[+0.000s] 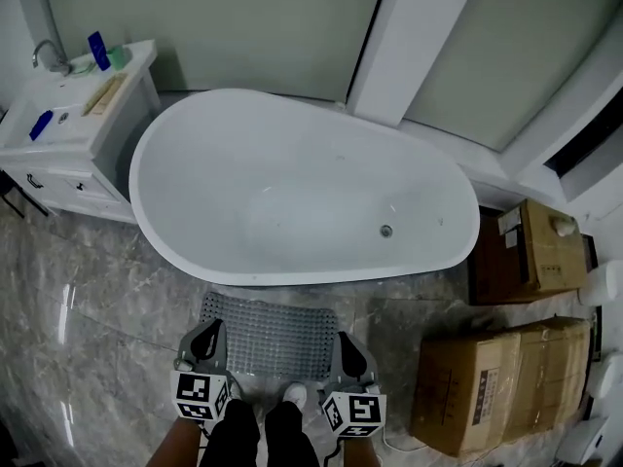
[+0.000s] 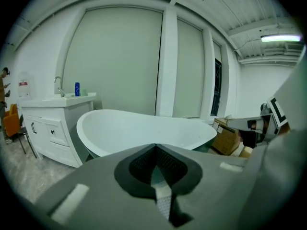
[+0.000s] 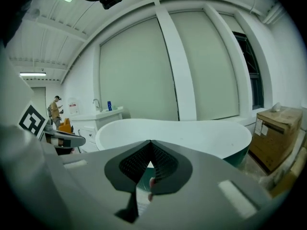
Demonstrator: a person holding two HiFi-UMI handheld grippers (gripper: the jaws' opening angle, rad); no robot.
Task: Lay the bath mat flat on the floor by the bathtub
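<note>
The left gripper (image 1: 207, 340) has its jaws pressed together on the near left corner of the grey, nubbed rubber bath mat (image 1: 273, 325). In the left gripper view a pale, textured strip of the mat (image 2: 163, 202) runs down between the closed pads. The right gripper (image 1: 348, 348) is likewise clamped shut, at the near right corner, and its own view shows the tips meeting with what looks like a sliver of mat below them.

Outward from the grippers, the mat spreads away across the grey marbled floor (image 1: 88, 300). Its far edge lies just beside the foot of the white oval bathtub (image 1: 292, 193), roughly at the middle of the tub's near side. It looks spread out and unfolded.

A white vanity cabinet (image 1: 68, 163) stands at the far left, and brown cardboard boxes (image 1: 496, 382) at the right.

The task seems nearly done: the mat is in place and mostly flat. What is left is to lower the held near edge fully, let go and check for wrinkles.
</note>
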